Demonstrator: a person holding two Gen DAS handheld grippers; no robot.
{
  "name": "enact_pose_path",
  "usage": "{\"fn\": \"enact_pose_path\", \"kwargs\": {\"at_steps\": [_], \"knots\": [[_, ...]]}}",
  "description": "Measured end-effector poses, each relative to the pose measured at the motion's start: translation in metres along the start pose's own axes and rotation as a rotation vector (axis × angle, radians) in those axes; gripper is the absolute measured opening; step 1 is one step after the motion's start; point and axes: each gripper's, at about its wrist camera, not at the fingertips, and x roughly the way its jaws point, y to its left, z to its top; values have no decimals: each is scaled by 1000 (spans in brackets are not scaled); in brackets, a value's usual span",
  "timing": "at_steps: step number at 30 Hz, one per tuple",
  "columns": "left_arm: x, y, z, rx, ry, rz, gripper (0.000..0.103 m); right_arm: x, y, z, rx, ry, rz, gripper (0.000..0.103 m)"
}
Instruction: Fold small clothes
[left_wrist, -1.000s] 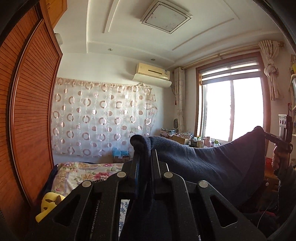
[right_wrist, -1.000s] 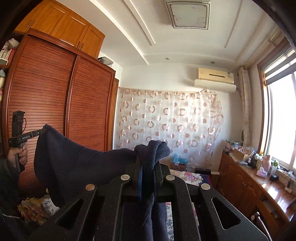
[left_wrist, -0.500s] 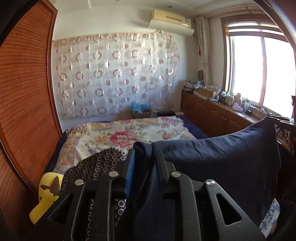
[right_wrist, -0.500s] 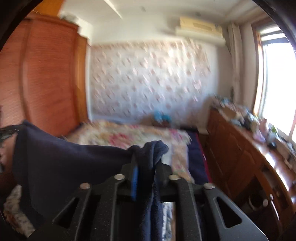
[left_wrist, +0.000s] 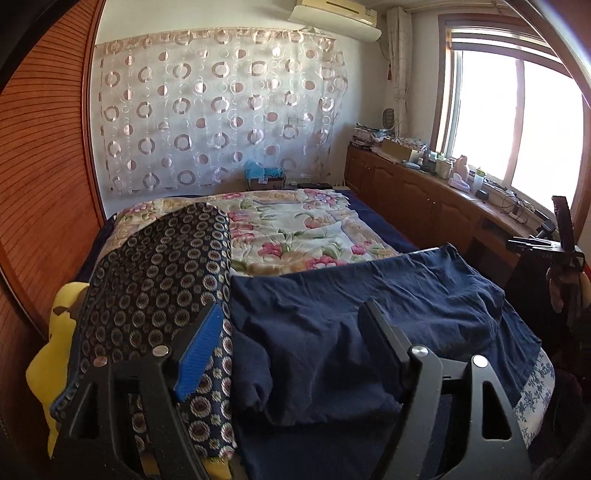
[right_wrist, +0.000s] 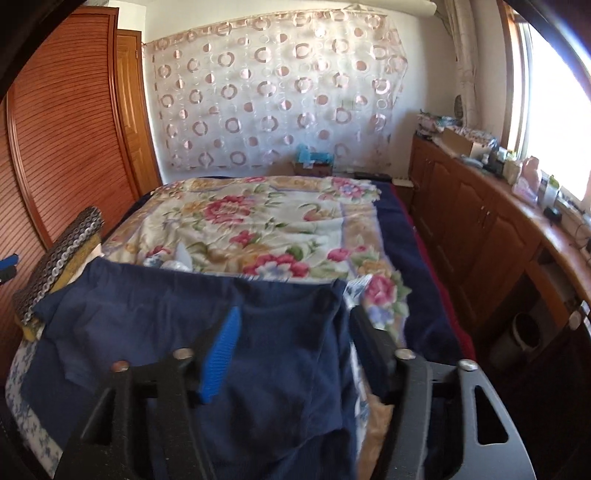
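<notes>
A navy blue garment (left_wrist: 369, 302) lies spread flat across the near end of the bed. In the left wrist view my left gripper (left_wrist: 295, 323) hovers low over its left edge. Its jaws are opening and stand wide, with cloth lying loose between them and not pinched. In the right wrist view the same garment (right_wrist: 177, 332) stretches to the left. My right gripper (right_wrist: 295, 325) is over its right edge, jaws also opening, pads off the cloth. The right gripper (left_wrist: 554, 245), held by a hand, shows at the far right of the left wrist view.
The bed carries a floral quilt (left_wrist: 295, 229) beyond the garment. A dark circle-patterned cloth bundle (left_wrist: 159, 277) lies on a yellow thing (left_wrist: 59, 321) at the garment's left. A wooden wardrobe (right_wrist: 66, 147) stands left; a low cabinet (right_wrist: 480, 221) with clutter runs under the window at the right.
Both grippers came down from holding the garment stretched in the air to the bed. Both jaws opened and let go; the garment now lies flat.
</notes>
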Motion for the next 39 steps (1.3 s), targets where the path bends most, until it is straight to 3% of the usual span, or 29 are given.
{"fn": "enact_pose_path", "kwargs": {"at_steps": [8, 12, 17, 22, 27, 31, 34, 39], "knots": [[16, -16, -49, -2, 123, -9, 76, 12, -46, -44, 85, 134, 36, 67], [25, -26, -64, 15, 174, -4, 76, 23, -66, -46, 131, 191, 31, 57], [38, -27, -77, 9, 226, -13, 76, 27, -80, -27, 170, 184, 98, 45], [52, -24, -91, -6, 296, -8, 76, 31, -88, -27, 144, 174, 77, 21], [61, -27, -99, 1, 334, 15, 77, 23, -87, -33, 98, 157, 40, 21], [66, -40, -104, 69, 330, 47, 86, 19, -91, -35, 102, 153, 40, 21], [66, -42, -104, 65, 335, 46, 89, 13, -88, -38, 88, 152, 27, 21], [67, -42, -102, 60, 337, 53, 90, 18, -65, -42, 64, 154, 6, 21]]}}
